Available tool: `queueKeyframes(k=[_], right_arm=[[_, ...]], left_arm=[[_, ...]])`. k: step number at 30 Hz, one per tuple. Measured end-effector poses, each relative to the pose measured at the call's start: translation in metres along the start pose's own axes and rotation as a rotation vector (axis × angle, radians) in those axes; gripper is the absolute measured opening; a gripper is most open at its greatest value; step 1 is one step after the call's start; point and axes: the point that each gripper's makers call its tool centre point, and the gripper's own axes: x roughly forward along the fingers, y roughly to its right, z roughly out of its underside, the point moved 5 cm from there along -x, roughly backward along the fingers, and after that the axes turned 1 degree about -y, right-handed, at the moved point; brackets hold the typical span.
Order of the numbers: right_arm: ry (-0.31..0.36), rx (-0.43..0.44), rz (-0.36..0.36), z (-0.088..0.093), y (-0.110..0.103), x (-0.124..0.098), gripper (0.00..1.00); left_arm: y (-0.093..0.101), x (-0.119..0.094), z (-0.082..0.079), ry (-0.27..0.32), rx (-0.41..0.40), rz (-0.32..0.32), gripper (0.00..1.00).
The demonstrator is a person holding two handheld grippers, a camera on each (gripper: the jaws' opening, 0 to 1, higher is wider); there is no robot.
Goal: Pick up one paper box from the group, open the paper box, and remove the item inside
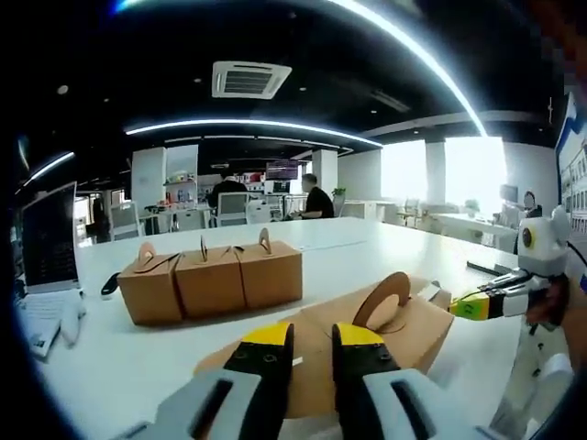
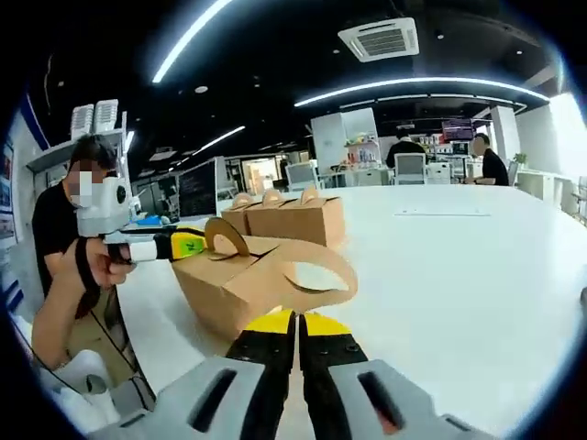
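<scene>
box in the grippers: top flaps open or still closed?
Opening. On the held box one handle flap is pulled out toward the right gripper; the left gripper pinches the other. Contents: cannot tell.

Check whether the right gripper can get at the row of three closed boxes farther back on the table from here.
Probably not directly. The right gripper sits at the near box, which stands between it and the row of three boxes; the left gripper is at that box's handle too. Lifting over it looks possible.

Your picked brown paper box (image 1: 367, 348) sits near the table's (image 1: 110, 367) front edge, lid flaps up, curved handle tabs raised. Three closed matching boxes (image 1: 209, 280) stand touching in a row mid-table.
</scene>
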Motion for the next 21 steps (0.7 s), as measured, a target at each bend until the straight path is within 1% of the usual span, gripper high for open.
queueKeyframes(k=[4,6,9,13,16,19,20,21], right_arm=[[-0.003,0.015,-0.005,0.003,0.000,0.002,0.03],[-0.034,0.028,-0.024,0.008,-0.004,0.005,0.03],[-0.061,0.023,-0.043,0.016,-0.013,0.011,0.03],[-0.073,0.018,-0.053,0.018,-0.016,0.013,0.03],[-0.071,0.017,-0.055,0.018,-0.015,0.013,0.04],[-0.055,-0.015,-0.047,0.015,-0.011,0.009,0.04],[-0.047,-0.038,-0.038,0.013,-0.008,0.008,0.05],[-0.040,-0.083,-0.039,0.012,-0.006,0.006,0.04]], left_arm=[[0.000,0.000,0.000,0.002,0.000,0.004,0.19],[0.001,0.000,0.000,0.003,-0.001,0.006,0.19],[0.002,0.000,0.000,0.004,0.004,0.012,0.18],[0.003,0.000,0.000,0.004,0.004,0.015,0.18],[0.003,0.000,0.000,0.006,0.001,0.015,0.18],[0.003,0.000,0.000,0.009,-0.002,0.016,0.18],[0.003,0.000,0.000,0.010,-0.002,0.016,0.18],[0.003,0.000,0.000,0.012,-0.004,0.016,0.19]])
